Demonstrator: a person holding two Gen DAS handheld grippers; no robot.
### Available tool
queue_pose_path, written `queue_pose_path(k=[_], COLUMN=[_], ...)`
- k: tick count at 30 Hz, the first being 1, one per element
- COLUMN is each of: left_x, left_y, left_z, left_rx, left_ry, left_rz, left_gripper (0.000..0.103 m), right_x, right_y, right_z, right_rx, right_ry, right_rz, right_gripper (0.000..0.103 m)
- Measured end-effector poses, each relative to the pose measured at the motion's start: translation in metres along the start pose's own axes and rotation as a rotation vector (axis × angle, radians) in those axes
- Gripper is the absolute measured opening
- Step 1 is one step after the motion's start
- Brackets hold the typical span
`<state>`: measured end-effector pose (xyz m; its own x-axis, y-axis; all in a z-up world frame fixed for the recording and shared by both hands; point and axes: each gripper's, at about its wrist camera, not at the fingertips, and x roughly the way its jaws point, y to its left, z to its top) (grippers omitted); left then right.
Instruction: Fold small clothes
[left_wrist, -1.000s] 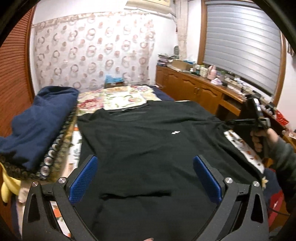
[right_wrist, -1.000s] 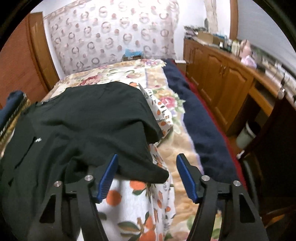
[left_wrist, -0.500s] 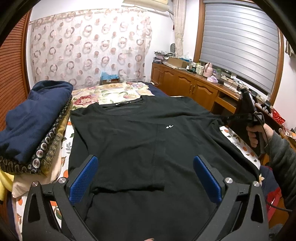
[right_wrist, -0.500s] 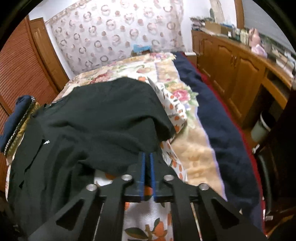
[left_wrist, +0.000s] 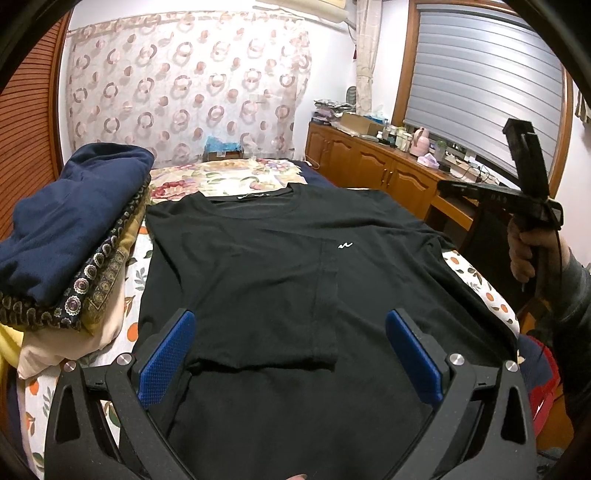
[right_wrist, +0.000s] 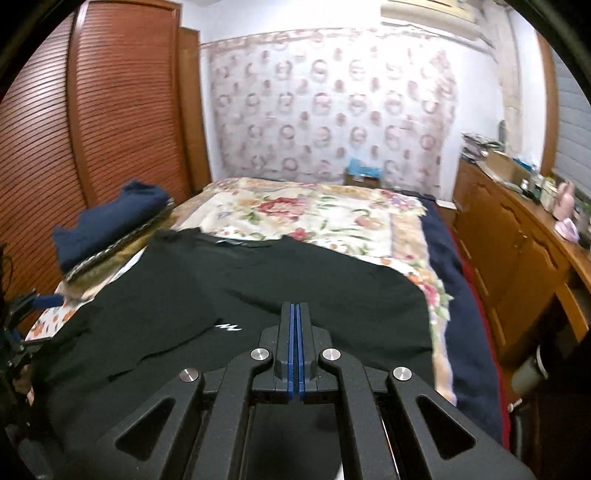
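A black T-shirt (left_wrist: 258, 266) lies flat on the bed, front up, with a small white logo (left_wrist: 345, 244) on the chest. A panel of it is folded over from the left, ending in a straight hem near my left gripper (left_wrist: 290, 314). That gripper hovers open over the shirt's lower part with nothing between its blue pads (left_wrist: 168, 354). My right gripper (left_wrist: 443, 184) is held up in a hand off the shirt's right side, above the cloth. In its own view the right gripper (right_wrist: 296, 306) is shut, and no cloth shows between the pads over the black T-shirt (right_wrist: 332, 295).
A pile of folded bedding topped by a navy blanket (left_wrist: 70, 221) sits at the bed's left. The floral bedspread (right_wrist: 314, 214) stretches to the curtain. Wooden cabinets (left_wrist: 373, 170) with clutter line the right wall. A louvred wardrobe (right_wrist: 110, 110) stands on the left.
The right gripper closed its jaws at the shirt's right sleeve, then rose and swung away with them shut. The shirt's right side lies flatter. The left gripper stayed put.
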<state>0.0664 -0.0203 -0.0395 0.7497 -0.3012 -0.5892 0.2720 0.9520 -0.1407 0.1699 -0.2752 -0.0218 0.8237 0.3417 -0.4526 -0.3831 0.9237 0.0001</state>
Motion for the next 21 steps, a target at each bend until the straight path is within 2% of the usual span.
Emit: queue_pose_path(k=[2,3,4,6,9,12,15,18,19,20,21], left_x=[0.0,0.0,0.001,0.004,0.006,0.007,0.007,0.007,0.007,0.007,0.007], left_y=[-0.001,-0.001,-0.001,0.0,-0.001,-0.003,-0.004,-0.004,-0.004,-0.004,-0.004], left_z=[-0.001,-0.002,-0.002,-0.003,-0.004,-0.005,-0.006,-0.006,-0.006,-0.006,-0.006], left_rx=[0.002,0.003,0.002,-0.002,0.0,0.007,0.007,0.009,0.009,0.011,0.011], left_ry=[0.003,0.005,0.007,0.015,0.02,0.025,0.027,0.031,0.032,0.033,0.033], left_rz=[0.0,0.0,0.0,-0.004,-0.008,-0.008,-0.011,-0.01,-0.01,-0.008,-0.007], left_gripper=[0.103,0.103,0.103,0.103,0.103,0.103,0.103,0.103,0.103,0.103,0.103], right_x=[0.005,0.006,0.01,0.018,0.03,0.043,0.045,0.039,0.038,0.036,0.04], right_y=[-0.009,-0.019,-0.029,-0.053,-0.087,-0.131,-0.158,-0.173,-0.177,-0.182,-0.18], right_z=[-0.006,-0.011,-0.013,-0.02,-0.034,-0.057,-0.077,-0.085,-0.086,-0.087,-0.084], right_rx=[0.001,0.003,0.015,0.041,0.077,0.165,0.243,0.297,0.311,0.324,0.326], right_ry=[0.02,0.033,0.048,0.082,0.127,0.225,0.278,0.272,0.27,0.263,0.257], right_rz=[-0.005,-0.044,-0.071,-0.123,-0.182,-0.218,-0.205,-0.164,-0.153,-0.124,-0.1], right_gripper=[0.001,0.006,0.012,0.043,0.048,0.049,0.049,0.048,0.043,0.023,0.012])
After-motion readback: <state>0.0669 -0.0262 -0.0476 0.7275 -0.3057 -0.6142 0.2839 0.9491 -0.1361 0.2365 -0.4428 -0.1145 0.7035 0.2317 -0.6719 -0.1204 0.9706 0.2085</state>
